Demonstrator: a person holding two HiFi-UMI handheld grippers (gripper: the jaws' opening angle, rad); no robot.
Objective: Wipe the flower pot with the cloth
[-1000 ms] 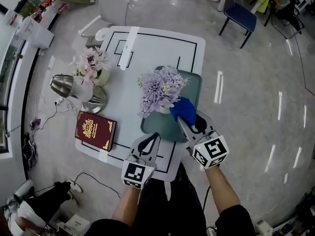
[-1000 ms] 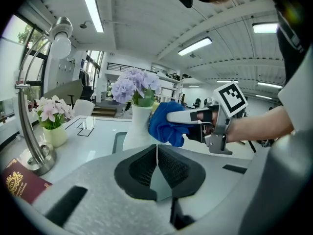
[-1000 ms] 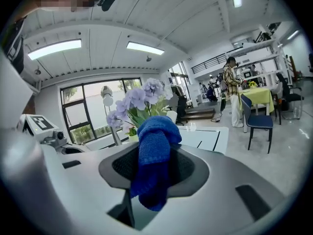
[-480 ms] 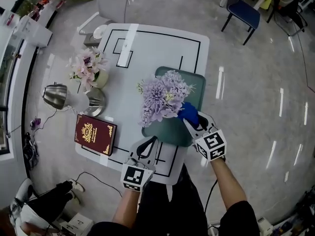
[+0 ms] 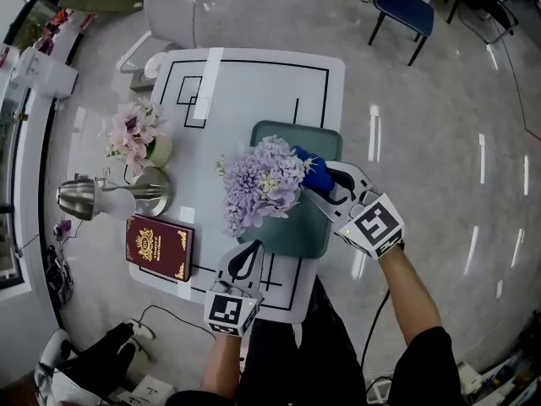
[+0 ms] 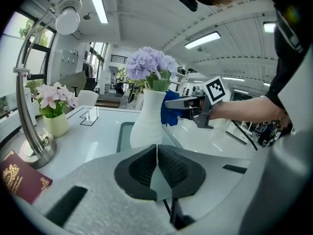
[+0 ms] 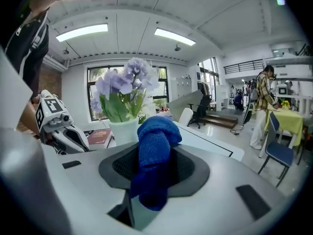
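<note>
Right tool (image 5: pixel 322 185) with cloth (image 7: pixel 155 146) beside flower pot (image 6: pixel 146 119)

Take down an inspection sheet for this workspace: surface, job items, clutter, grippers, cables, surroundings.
Surface: white table with black line markings; a green tray lies on it.
Job's things: white flower pot with purple flowers stands on the tray; blue cloth is at the pot's side.
Clutter: pink flower pot, metal lamp, red book.
Grippers: left gripper shut and empty, near the table's front edge; right gripper shut on the cloth.
Cables: a bundle on the floor left of the table.
Surroundings: white chair, blue chair.
</note>
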